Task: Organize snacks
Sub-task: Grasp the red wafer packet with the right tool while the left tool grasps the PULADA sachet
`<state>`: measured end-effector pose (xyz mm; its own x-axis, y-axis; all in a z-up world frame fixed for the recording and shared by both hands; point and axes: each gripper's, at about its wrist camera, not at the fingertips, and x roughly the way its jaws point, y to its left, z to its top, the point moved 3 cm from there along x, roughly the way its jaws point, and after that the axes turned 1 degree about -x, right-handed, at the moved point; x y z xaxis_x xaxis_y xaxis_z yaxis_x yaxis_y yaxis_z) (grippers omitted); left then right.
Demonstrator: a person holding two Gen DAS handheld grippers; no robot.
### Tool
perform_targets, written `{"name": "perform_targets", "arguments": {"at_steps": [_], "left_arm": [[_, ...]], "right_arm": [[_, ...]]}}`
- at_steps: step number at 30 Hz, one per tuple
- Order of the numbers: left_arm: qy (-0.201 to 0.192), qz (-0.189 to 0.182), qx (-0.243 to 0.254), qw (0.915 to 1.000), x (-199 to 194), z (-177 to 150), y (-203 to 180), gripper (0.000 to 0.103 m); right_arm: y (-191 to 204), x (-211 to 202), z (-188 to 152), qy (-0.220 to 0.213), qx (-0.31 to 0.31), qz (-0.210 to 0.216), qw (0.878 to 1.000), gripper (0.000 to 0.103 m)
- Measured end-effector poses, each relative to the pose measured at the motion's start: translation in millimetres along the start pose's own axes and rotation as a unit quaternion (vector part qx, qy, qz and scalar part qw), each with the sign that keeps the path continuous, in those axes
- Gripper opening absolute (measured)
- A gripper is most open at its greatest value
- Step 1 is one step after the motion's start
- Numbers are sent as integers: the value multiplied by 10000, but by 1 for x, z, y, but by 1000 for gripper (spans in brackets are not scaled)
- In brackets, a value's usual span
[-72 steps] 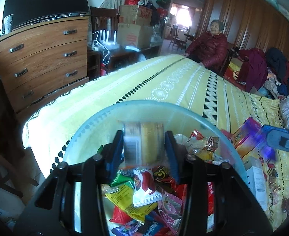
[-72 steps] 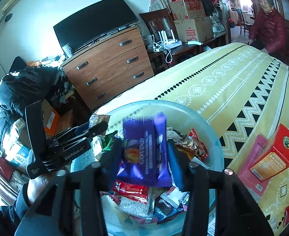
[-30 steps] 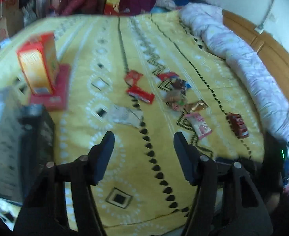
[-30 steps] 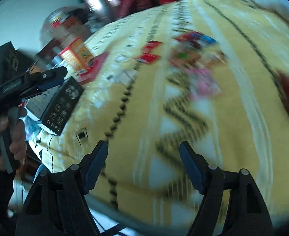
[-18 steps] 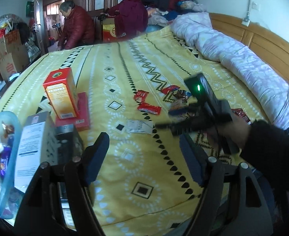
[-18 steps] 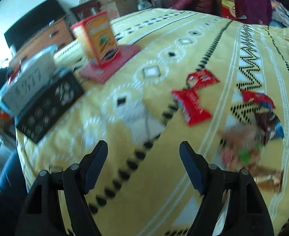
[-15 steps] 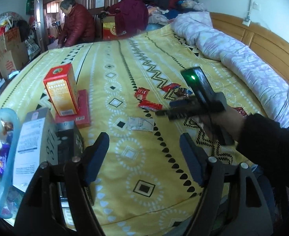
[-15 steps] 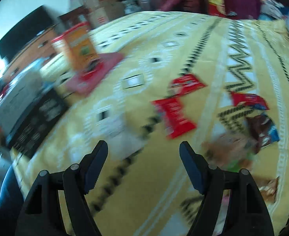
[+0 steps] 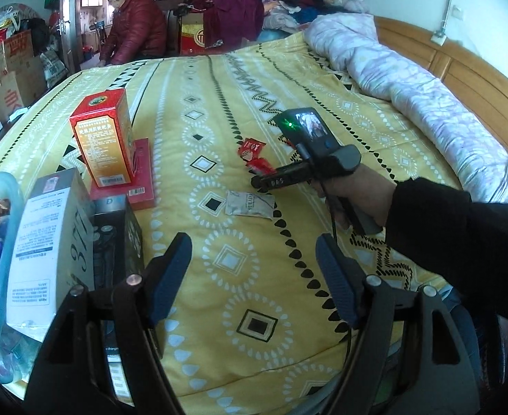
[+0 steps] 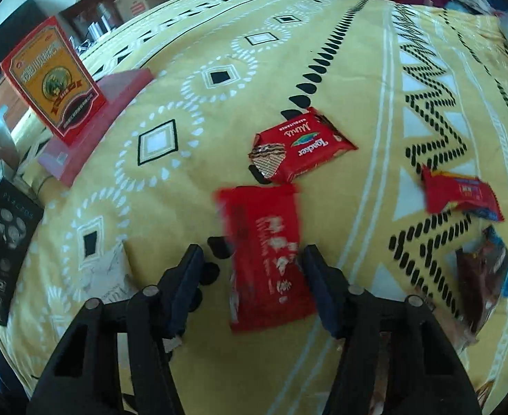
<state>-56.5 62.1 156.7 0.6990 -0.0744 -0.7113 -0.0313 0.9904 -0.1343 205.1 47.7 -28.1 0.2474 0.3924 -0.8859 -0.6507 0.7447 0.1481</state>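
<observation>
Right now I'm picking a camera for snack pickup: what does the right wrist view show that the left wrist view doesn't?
Only the right wrist view: the right gripper, jaws just closing, astride a red packet, and a wafer pack.

Only the left wrist view: the empty left gripper, a snack tub, a quilt.

Both: the upright red box and the yellow bedspread.

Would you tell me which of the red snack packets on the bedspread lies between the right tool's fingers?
The plain red packet with white lettering, nearest the camera between the right tool's fingers. The red wafer packet lies beyond it.
</observation>
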Motion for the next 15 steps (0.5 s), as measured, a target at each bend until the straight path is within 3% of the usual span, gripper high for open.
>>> {"name": "perform_targets", "arguments": {"at_steps": [6, 9, 13, 15], "left_arm": [[-29, -108, -79, 9999, -11, -4, -3, 75], [51, -171, -156, 9997, -13, -10, -5, 75], [323, -382, -188, 9986, -6, -26, -14, 76], [558, -480, -185, 9971, 5, -36, -23, 76]], "right_arm": [[57, -18, -45, 19, -587, 84, 9982, 57], [72, -32, -82, 46, -306, 174, 9994, 57], [93, -65, -130, 135, 263, 875, 9957, 56], [93, -83, -147, -31, 381, 855, 9956, 55]]}}
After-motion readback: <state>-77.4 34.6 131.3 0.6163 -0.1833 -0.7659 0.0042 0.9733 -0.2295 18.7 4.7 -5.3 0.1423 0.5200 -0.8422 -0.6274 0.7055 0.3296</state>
